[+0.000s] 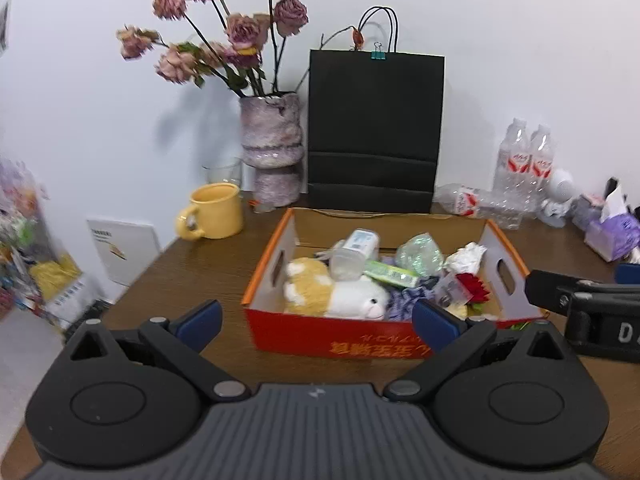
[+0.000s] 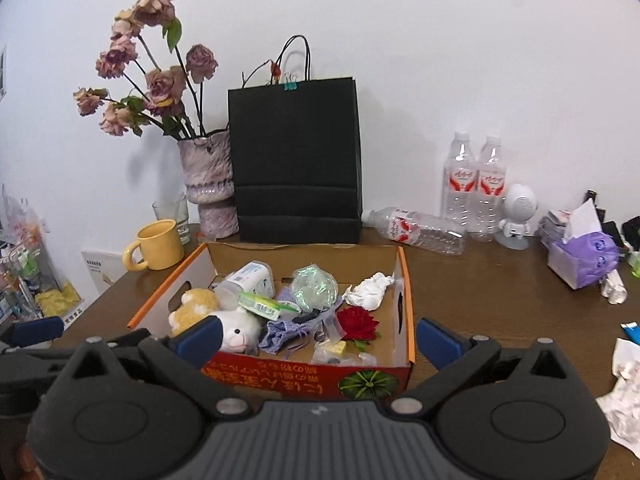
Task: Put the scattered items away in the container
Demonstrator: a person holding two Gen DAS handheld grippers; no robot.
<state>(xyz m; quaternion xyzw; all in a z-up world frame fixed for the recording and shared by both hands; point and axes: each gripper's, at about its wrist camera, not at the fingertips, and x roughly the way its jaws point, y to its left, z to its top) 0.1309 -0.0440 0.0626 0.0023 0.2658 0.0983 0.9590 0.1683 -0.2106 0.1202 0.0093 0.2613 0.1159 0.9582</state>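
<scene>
Two tools, spread wide, empty, before cardboard box (image 2: 404, 308).
Inside box: plush toy (image 1: 332, 292), red rose (image 2: 357, 322), crumpled tissue (image 2: 368, 290).

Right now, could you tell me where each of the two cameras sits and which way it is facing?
Left wrist: rides on the left gripper, facing the cardboard box and the black paper bag at the wall; its own open blue-padded fingers show, with the right gripper at the right edge.
Right wrist: rides on the right gripper, further right, facing the same box; its open fingers show, the left gripper at the left edge.
Shared: box, bag, vase, yellow mug, water bottles.
</scene>
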